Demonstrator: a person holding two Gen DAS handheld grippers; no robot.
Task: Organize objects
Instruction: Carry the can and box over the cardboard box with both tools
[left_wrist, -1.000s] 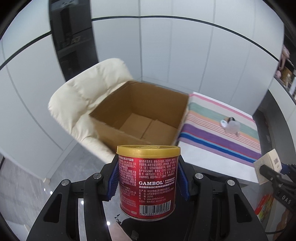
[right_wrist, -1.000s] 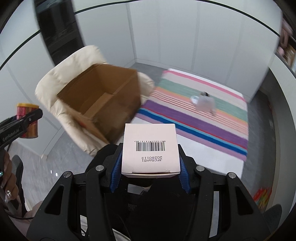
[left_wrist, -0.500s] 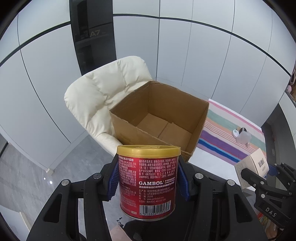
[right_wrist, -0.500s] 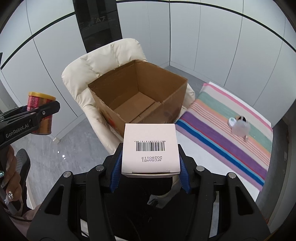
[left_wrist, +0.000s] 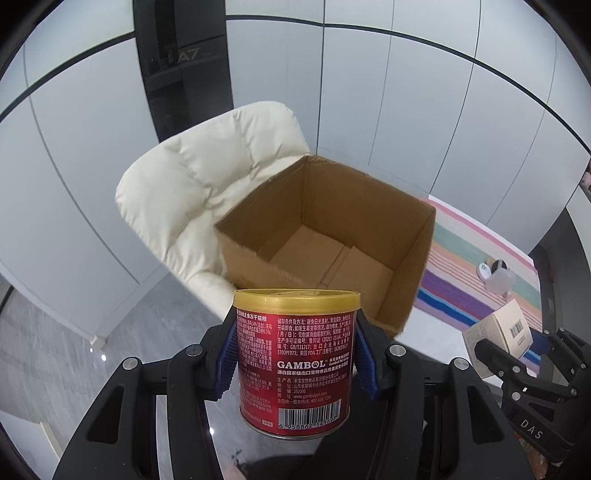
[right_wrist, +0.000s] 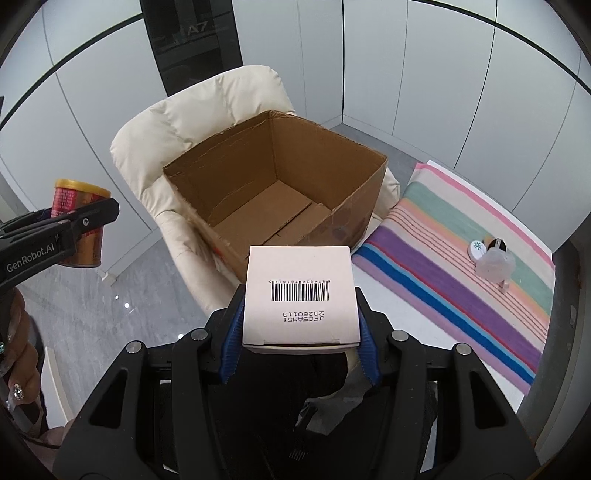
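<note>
A: Status at that frame?

B: Both grippers were loaded. The left gripper (left_wrist: 295, 363) was clamped on the red cylindrical tin can with a gold lid (left_wrist: 294, 363), upright between the blue pads. The right gripper (right_wrist: 301, 334) was clamped on the small white cardboard carton with a barcode (right_wrist: 301, 295).

A: Where's the target?

B: The open brown corrugated cardboard box (right_wrist: 365, 199) sat on the cream padded armchair (right_wrist: 207, 107), just beyond both grippers. Nothing showed on its floor. Both items were near its near rim, not yet over the opening.

A: So which step?

B: I'd call it transport, just before the drop. Neither item was inside yet.

A: Next move?

B: Probably carry each forward past the near wall, lower into the box, then let go. The can was left of the carton, so left half for the can and right half for the carton would avoid a clash.

A: Anything else left out?

B: A pale translucent jar with a white lid (right_wrist: 493, 260) lay on the striped multicoloured mat (right_wrist: 443, 258), far right, well apart from the box.
</note>
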